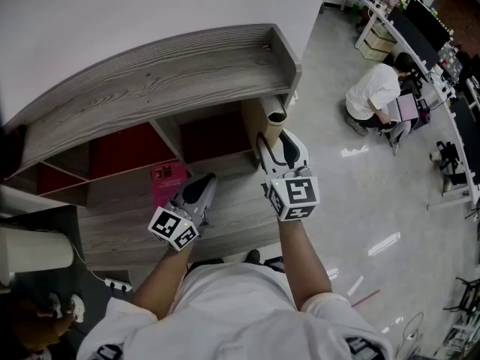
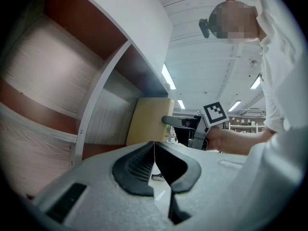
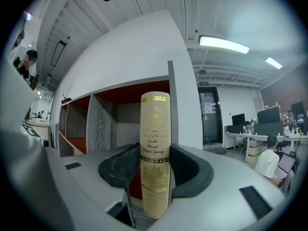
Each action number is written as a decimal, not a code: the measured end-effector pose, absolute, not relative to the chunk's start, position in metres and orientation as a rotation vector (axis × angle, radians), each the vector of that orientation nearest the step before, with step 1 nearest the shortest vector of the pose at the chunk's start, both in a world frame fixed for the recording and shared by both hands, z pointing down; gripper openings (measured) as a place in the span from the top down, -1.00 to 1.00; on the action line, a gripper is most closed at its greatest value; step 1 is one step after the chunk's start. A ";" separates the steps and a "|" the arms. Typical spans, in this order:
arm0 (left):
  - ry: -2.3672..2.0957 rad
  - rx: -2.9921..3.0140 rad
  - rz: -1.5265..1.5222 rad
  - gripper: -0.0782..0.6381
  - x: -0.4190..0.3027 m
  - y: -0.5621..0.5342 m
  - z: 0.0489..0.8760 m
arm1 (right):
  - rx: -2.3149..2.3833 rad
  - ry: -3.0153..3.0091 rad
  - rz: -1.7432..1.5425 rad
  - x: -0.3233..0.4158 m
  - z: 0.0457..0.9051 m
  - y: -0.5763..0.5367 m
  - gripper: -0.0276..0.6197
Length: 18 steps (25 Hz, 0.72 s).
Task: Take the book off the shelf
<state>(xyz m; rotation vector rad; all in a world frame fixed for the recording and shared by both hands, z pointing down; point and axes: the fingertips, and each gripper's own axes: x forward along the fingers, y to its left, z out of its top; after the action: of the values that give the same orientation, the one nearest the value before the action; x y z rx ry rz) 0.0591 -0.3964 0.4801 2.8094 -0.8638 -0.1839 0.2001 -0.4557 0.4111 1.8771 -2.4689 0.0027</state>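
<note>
A cream book (image 1: pixel 274 118) with gold lettering stands upright in the right-hand compartment of the grey wooden shelf (image 1: pixel 150 73). In the right gripper view its spine (image 3: pixel 155 143) fills the gap between both dark pads, and my right gripper (image 3: pixel 155 170) is shut on it. In the head view that gripper (image 1: pixel 276 144) reaches into the compartment at the book. My left gripper (image 1: pixel 205 183) hovers lower left of it over the shelf's lower board, jaws shut and empty (image 2: pixel 154 150). The left gripper view shows the book (image 2: pixel 150 120) with the right gripper (image 2: pixel 180 121) at its edge.
A pink box (image 1: pixel 169 182) lies in the compartment left of the book. Red back panels (image 1: pixel 124 152) line the compartments. A person (image 1: pixel 375 92) sits on the floor to the right, near desks (image 1: pixel 420 28). A white cylinder (image 1: pixel 30 250) and a power strip (image 1: pixel 120 283) are at lower left.
</note>
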 end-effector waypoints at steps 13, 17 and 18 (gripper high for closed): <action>-0.909 2.802 -0.229 0.73 0.053 -0.382 0.463 | 1.882 -2.510 0.032 0.202 0.407 -0.427 0.32; -0.915 2.804 -0.234 0.73 0.052 -0.370 0.463 | 1.871 -2.526 0.038 0.203 0.407 -0.415 0.32; -0.919 2.804 -0.233 0.73 0.052 -0.367 0.463 | 1.871 -2.529 0.035 0.203 0.407 -0.412 0.32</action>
<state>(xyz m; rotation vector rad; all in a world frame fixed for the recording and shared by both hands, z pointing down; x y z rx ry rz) 0.0524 -0.3668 0.4629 2.8039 -0.9187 -0.2330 0.2034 -0.4117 0.4067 1.8707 -2.5286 0.0351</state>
